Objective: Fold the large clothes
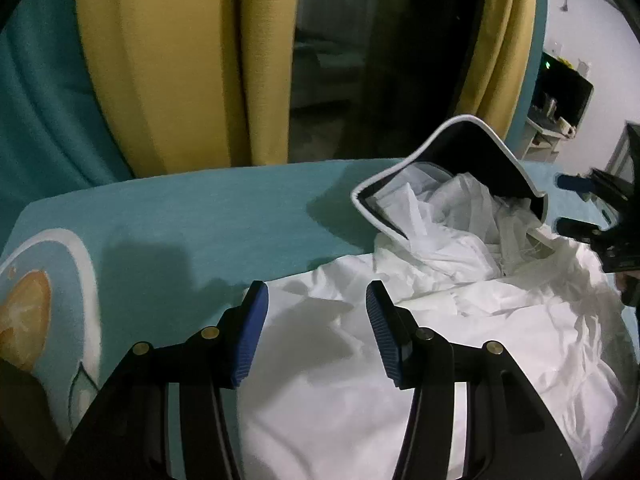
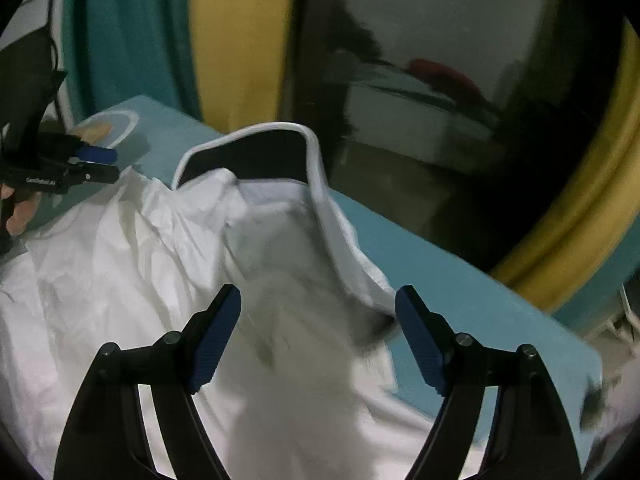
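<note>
A large white garment (image 1: pixel 480 340) lies crumpled on a teal-covered surface (image 1: pixel 200 220). Part of it spills out of a tipped black basket with a white rim (image 1: pixel 480 160). My left gripper (image 1: pixel 316 300) hovers open over the garment's left edge, with nothing between its blue pads. My right gripper (image 2: pixel 318 300) stands wide open above the white cloth (image 2: pixel 100 280), just in front of the basket (image 2: pixel 248 156), and holds nothing. Each gripper appears in the other's view: the right gripper (image 1: pixel 564 202) at the far right, the left gripper (image 2: pixel 112 165) at the far left with a person's hand (image 2: pixel 20 216) behind it.
Yellow curtains (image 1: pixel 180 60) and teal curtains (image 1: pixel 36 120) hang behind the surface on either side of dark glass. The cover (image 2: pixel 460 292) bears an orange and white print (image 1: pixel 24 316) at its left end. A shelf with small items (image 1: pixel 560 108) stands at the far right.
</note>
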A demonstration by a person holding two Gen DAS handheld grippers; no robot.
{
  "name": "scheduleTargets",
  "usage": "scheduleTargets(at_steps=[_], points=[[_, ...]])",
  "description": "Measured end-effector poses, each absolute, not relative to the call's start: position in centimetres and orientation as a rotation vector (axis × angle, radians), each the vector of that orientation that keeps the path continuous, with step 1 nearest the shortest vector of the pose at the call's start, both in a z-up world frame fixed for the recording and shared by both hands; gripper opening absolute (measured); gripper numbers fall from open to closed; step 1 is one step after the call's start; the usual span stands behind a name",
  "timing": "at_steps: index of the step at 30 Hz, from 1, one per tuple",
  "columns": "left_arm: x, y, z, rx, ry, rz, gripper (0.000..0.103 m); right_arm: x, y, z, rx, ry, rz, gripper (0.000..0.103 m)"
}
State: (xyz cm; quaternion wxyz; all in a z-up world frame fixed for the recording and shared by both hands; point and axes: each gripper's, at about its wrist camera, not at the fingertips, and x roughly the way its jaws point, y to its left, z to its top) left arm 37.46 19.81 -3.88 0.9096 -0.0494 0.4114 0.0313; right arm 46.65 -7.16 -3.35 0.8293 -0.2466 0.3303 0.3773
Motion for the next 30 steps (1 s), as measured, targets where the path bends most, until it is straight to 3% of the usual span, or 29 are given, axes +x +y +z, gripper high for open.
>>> scheduleTargets(at_steps=[5, 8, 13, 21, 30], points=[[38.2, 19.6, -4.5, -0.090, 0.851, 0.066, 0.054, 47.5, -2.4, -4.2, -0.574, 0.621, 0.815, 0.057], [38.6, 20.3, -4.2, -0.107, 0.847, 0.076, 0.054, 49.1, -1.8, -5.2, -0.537, 0.696, 0.853, 0.035], [40.3, 20.7, -3.5, -0.146, 0.858, 0.033, 0.054, 50.5, -2.6, -7.9, -0.416, 0.950, 0.971, 0.034], [44.6, 21.0, -2.0, -0.142, 0.816, 0.025, 0.054, 51.2, -5.2, -8.6, -0.299, 1.013, 1.009, 0.034], [49.2, 19.2, -7.1, -0.136, 0.901, -0.062, 0.054, 52.5, -6.4, -8.0, -0.222, 1.065, 1.025, 0.034]])
